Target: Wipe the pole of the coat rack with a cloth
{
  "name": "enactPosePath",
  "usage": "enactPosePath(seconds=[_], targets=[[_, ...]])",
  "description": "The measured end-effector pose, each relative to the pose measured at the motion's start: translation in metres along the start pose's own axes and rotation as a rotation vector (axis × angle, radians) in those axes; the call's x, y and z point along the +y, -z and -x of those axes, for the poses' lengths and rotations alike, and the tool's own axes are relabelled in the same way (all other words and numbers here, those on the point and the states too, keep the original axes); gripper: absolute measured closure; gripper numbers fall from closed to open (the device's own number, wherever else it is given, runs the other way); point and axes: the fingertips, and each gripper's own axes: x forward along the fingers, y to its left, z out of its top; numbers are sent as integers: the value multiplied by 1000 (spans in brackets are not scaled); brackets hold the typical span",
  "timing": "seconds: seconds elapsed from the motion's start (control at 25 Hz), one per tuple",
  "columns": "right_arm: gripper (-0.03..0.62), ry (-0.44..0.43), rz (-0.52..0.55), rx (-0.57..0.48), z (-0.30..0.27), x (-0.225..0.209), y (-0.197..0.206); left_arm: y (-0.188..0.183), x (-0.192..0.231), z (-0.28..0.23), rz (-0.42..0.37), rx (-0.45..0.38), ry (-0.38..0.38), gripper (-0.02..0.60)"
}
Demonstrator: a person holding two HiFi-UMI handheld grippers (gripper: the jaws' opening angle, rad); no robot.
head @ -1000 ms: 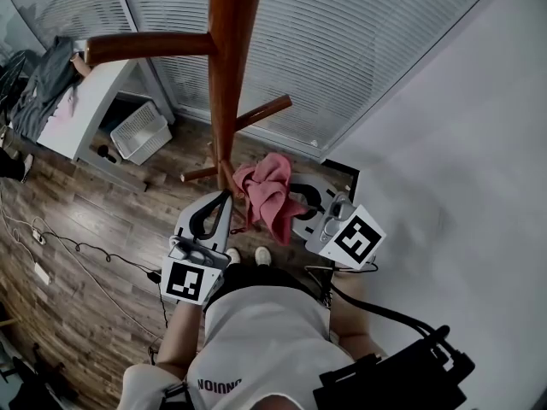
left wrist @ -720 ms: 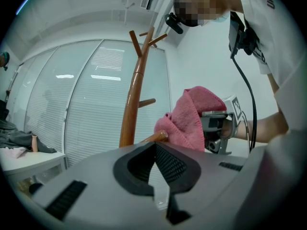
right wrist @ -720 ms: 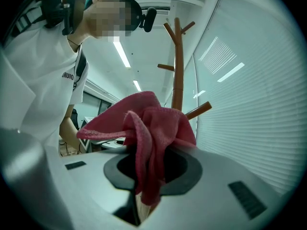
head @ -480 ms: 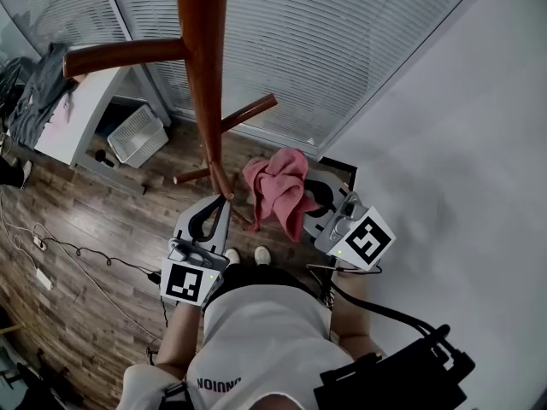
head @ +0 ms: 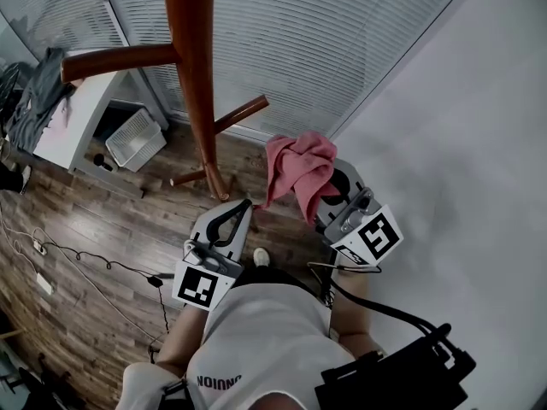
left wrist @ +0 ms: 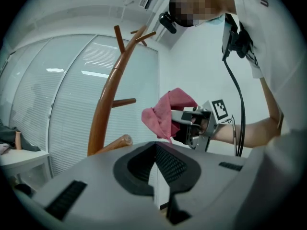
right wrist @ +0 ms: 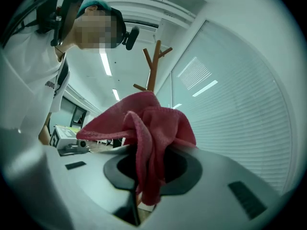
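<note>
The coat rack's brown wooden pole [head: 193, 75] rises at the upper left of the head view, with pegs branching left and right. My right gripper [head: 323, 196] is shut on a pink cloth [head: 301, 167], held to the right of the pole and apart from it. In the right gripper view the cloth [right wrist: 148, 128] drapes over the jaws and hides their tips. My left gripper [head: 245, 205] is shut with nothing in it, below and right of the pole's foot. The left gripper view has the pole [left wrist: 102, 116] at left and the cloth [left wrist: 164, 113] at centre.
A white basket [head: 135, 135] and a white desk [head: 68, 118] with dark clothing stand at the left. Cables [head: 81, 250] trail over the wooden floor. Blinds fill the wall behind the rack; a white wall [head: 461, 143] closes the right side.
Both grippers have shifted right, away from the pole. The cloth was close beside the pole's lower part a second ago; now it is higher and further right, apart from it.
</note>
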Motion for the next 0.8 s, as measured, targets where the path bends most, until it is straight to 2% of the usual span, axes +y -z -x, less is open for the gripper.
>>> enactPosePath(seconds=[0.36, 0.8], targets=[[511, 77, 3, -29, 10, -18, -12, -24, -14, -12, -5, -33, 52, 568], [511, 99, 4, -37, 11, -20, -10, -31, -13, -13, -17, -38, 63, 568]])
